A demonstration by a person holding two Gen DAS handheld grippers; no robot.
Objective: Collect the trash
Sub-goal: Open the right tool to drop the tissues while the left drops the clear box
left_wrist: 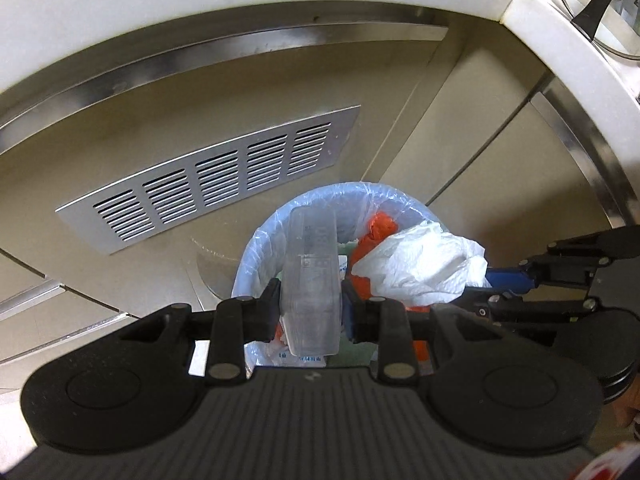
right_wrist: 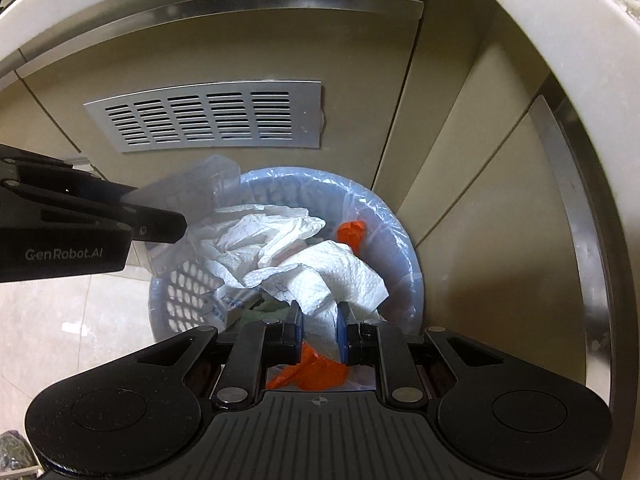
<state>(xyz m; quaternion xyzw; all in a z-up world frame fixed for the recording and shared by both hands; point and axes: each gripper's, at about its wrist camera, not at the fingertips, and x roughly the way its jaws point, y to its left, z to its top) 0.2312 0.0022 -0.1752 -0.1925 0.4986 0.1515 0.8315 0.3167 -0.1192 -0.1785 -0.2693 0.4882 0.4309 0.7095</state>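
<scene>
A: From the left wrist, what's nearest?

B: The left hand-held gripper [left_wrist: 310, 312], its pads pinching a clear plastic container [left_wrist: 310, 276] that stands upright between them, over the trash basket [left_wrist: 256, 240]. The basket sits on the floor in the corner of the cabinet, lined with a clear bag.

A: And around it?

B: A vent grille [left_wrist: 212, 180] in the cabinet front to the far left, the white counter [left_wrist: 200, 0] edge overhead. The right hand-held gripper [left_wrist: 472, 296] reaches in from the right, holding a white paper towel [left_wrist: 420, 264] over orange plastic [left_wrist: 376, 232].

A: From the right wrist?

B: Nearest, its blue pads clamp the towel [right_wrist: 320, 276], which hides much of the basket's [right_wrist: 180, 292] contents. Orange scraps [right_wrist: 352, 232] show beyond and beneath. The left tool [right_wrist: 168, 228] enters from the left; the container [right_wrist: 200, 188] is faint, its edges hard to trace.
</scene>
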